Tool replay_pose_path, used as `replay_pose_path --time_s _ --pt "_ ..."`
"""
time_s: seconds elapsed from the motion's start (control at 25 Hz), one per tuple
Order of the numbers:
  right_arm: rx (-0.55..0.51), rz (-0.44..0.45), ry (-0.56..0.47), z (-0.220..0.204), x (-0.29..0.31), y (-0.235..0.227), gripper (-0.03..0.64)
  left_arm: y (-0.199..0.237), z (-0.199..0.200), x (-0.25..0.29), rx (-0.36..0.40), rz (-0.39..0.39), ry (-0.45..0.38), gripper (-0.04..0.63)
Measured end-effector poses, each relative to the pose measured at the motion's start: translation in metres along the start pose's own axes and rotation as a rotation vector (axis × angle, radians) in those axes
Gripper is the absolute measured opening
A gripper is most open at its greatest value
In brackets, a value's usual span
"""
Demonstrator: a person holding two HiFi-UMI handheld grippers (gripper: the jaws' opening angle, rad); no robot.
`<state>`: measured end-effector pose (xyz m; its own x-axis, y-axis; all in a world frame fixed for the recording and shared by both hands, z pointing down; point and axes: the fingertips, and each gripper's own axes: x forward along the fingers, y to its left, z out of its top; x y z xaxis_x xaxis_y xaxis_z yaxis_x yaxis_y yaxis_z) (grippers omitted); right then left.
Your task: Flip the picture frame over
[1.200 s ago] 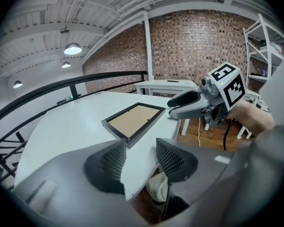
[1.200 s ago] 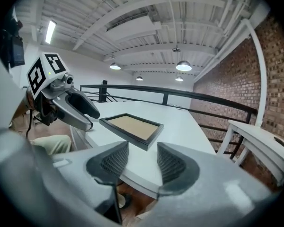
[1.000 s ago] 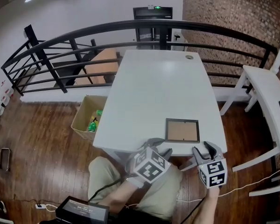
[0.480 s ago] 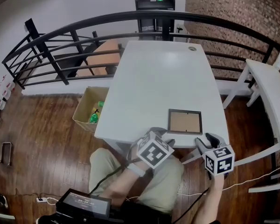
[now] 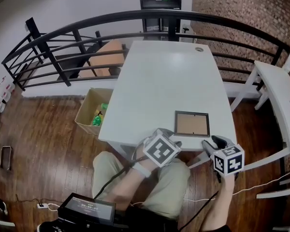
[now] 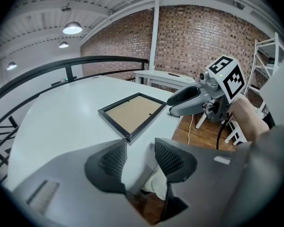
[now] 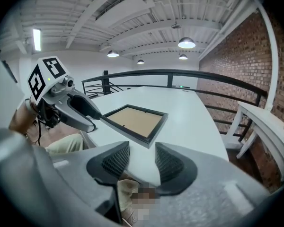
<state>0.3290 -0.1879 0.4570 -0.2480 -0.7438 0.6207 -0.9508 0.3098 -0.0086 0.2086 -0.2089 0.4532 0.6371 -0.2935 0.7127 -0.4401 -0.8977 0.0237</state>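
Note:
A black picture frame (image 5: 192,123) lies flat near the front right corner of the white table (image 5: 159,76), with a brown board facing up. My left gripper (image 5: 170,136) hovers at the table's near edge, just left of the frame, and stands open with nothing between its pads. My right gripper (image 5: 211,144) is off the front right corner, also open and empty; its jaws have just been closing a little. In the left gripper view the frame (image 6: 132,113) lies ahead of my left gripper (image 6: 139,159). The right gripper view shows the frame (image 7: 135,119) beyond my right gripper (image 7: 141,162).
A cardboard box (image 5: 93,115) with bottles stands on the wooden floor left of the table. A black railing (image 5: 135,21) curves round the far side. White furniture (image 5: 275,100) stands at the right. The person's legs (image 5: 135,178) are below the near edge.
Both grippers have rolled slightly while staying at the table's near edge. The picture frame has not moved.

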Motion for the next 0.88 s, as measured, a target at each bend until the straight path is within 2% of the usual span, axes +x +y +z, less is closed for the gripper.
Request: replay_pose_path --time_s 0.28,0.4,0.6,0.88 --pt "-0.003 0.029 0.045 0.001 0.004 0.000 0.160 -0.003 -0.008 0.005 -0.007 -0.023 0.027 0.192" --pt "0.000 0.051 0.021 0.002 0.005 0.005 0.155 -0.003 -0.006 0.005 -0.003 -0.023 0.011 0.192" --pt "0.003 0.037 -0.024 0.002 0.007 0.004 0.155 0.002 0.002 0.005 0.035 0.026 -0.034 0.193" --pt "0.031 0.034 -0.104 0.005 0.002 0.009 0.155 -0.005 -0.002 0.002 0.070 0.035 -0.067 0.192"
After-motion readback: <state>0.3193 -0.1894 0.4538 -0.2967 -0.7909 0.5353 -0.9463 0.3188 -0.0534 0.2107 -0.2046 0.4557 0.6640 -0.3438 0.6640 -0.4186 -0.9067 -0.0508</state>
